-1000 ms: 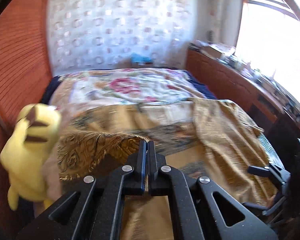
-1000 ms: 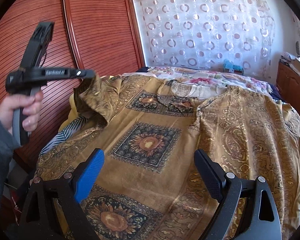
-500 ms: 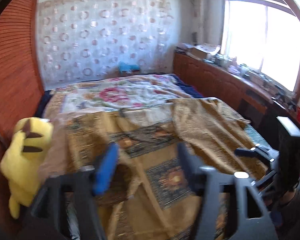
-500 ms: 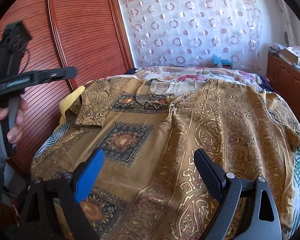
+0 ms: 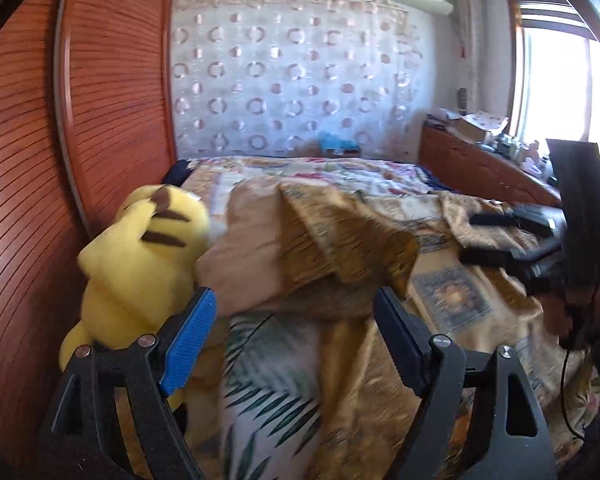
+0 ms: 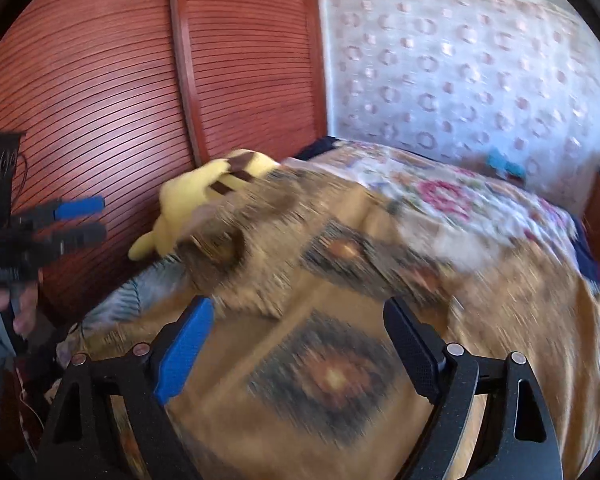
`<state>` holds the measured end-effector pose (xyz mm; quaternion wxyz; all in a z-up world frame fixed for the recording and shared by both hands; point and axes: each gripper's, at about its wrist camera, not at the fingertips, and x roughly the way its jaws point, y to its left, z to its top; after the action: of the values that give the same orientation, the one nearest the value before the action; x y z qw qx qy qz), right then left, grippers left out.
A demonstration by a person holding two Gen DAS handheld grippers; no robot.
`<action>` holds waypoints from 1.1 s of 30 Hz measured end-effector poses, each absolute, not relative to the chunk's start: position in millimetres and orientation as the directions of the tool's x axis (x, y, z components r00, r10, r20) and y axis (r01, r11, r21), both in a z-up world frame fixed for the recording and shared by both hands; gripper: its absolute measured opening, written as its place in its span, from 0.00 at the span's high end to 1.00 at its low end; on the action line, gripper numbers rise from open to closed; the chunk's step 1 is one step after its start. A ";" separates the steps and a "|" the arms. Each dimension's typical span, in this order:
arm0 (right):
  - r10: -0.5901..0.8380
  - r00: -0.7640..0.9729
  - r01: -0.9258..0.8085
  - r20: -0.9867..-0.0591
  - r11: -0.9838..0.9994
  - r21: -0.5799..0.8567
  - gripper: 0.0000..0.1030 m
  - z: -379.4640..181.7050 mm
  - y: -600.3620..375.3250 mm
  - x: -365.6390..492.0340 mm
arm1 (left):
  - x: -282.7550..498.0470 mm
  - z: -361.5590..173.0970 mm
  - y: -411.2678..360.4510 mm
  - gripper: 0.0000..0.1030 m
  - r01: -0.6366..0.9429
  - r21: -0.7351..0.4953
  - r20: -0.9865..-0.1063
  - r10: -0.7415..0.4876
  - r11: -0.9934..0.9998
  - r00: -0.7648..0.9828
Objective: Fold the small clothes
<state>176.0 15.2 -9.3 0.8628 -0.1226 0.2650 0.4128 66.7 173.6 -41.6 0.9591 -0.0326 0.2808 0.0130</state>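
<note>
The left gripper [image 5: 294, 336] stands wide with nothing between its jaws; ahead of it the gold patterned shirt [image 5: 340, 248] lies on the bed, its near sleeve folded over, with a yellow plush toy [image 5: 140, 268] just beyond the blue pad. The right gripper [image 6: 296, 344], jaws wide but closing on nothing, hangs above the shirt's dark square motifs.

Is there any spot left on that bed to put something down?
The far end is freest: the floral bedspread between the patterned shirt and the curtain. A leaf-print strip lies bare nearest us. The left edge is crowded by the yellow plush toy.
</note>
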 end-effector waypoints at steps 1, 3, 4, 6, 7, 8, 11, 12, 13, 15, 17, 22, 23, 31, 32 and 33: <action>0.651 0.511 -0.789 -0.561 0.614 -0.007 0.16 -7.5 25.6 178.8 | 64.0 -43.8 179.0 0.21 -0.050 -0.067 -0.542 0.006 0.997 0.840; 0.655 0.492 -0.814 -0.573 0.580 -0.036 0.17 -4.3 53.3 187.4 | 57.1 -48.6 188.3 0.21 -0.068 -0.091 -0.543 0.008 0.993 0.840; 0.659 0.482 -0.824 -0.577 0.565 -0.043 0.20 -3.4 65.3 189.4 | 54.5 -50.4 191.4 0.21 -0.075 -0.097 -0.543 0.010 0.992 0.839; 0.668 0.453 -0.844 -0.590 0.535 -0.042 0.26 -3.5 84.3 195.5 | 48.5 -54.8 199.1 0.21 -0.087 -0.103 -0.543 0.018 0.991 0.840; 0.673 0.421 -0.857 -0.609 0.515 -0.024 0.32 -5.7 97.0 198.8 | 46.6 -56.7 202.1 0.21 -0.095 -0.102 -0.544 0.024 0.990 0.839; 0.670 0.398 -0.862 -0.626 0.507 -0.005 0.34 -9.8 101.4 208.7 | 44.5 -58.5 204.4 0.21 -0.100 -0.103 -0.545 0.028 0.990 0.838; 0.632 0.377 -0.843 -0.677 0.537 0.031 0.40 -23.9 122.4 232.7 | 41.1 -62.5 209.1 0.21 -0.112 -0.115 -0.546 0.031 0.987 0.837; 0.627 0.365 -0.837 -0.688 0.545 0.053 0.41 -28.9 129.4 239.2 | 41.0 -63.8 210.1 0.21 -0.114 -0.119 -0.547 0.031 0.986 0.837; 0.620 0.352 -0.828 -0.701 0.555 0.075 0.45 -35.2 134.6 246.0 | 40.4 -64.8 211.7 0.21 -0.116 -0.124 -0.548 0.029 0.986 0.836; 0.602 0.349 -0.817 -0.718 0.571 0.082 0.52 -39.8 149.4 254.3 | 40.4 -68.1 212.5 0.21 -0.116 -0.133 -0.552 0.024 0.984 0.834; 0.586 0.338 -0.819 -0.737 0.569 0.077 0.71 -45.2 159.9 258.8 | 40.7 -71.7 212.3 0.21 -0.112 -0.130 -0.558 0.021 0.985 0.830; 0.594 0.368 -0.823 -0.715 0.566 0.046 0.99 -29.8 156.8 263.4 | 43.7 -75.3 210.1 0.21 -0.100 -0.133 -0.560 0.008 0.986 0.828; 0.606 0.374 -0.821 -0.702 0.569 0.053 0.99 -21.8 147.8 259.9 | 44.7 -76.0 209.5 0.21 -0.097 -0.134 -0.562 0.005 0.986 0.827; 0.563 0.546 -0.721 -0.621 0.692 -0.006 0.99 39.2 80.1 301.5 | 51.0 -74.0 193.4 0.21 -0.058 -0.132 -0.559 -0.026 0.990 0.829; 0.531 0.578 -0.687 -0.619 0.726 -0.019 0.99 42.4 70.3 313.4 | 52.7 -74.1 190.3 0.21 -0.051 -0.132 -0.560 -0.032 0.990 0.828; 0.495 0.609 -0.653 -0.620 0.756 -0.038 0.99 45.4 63.1 318.2 | 54.3 -74.6 188.0 0.21 -0.046 -0.130 -0.562 -0.036 0.990 0.826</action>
<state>318.2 63.1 45.4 0.8873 -0.1315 0.3013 0.3235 54.3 188.0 -74.6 0.9531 -0.0692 0.2948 0.0027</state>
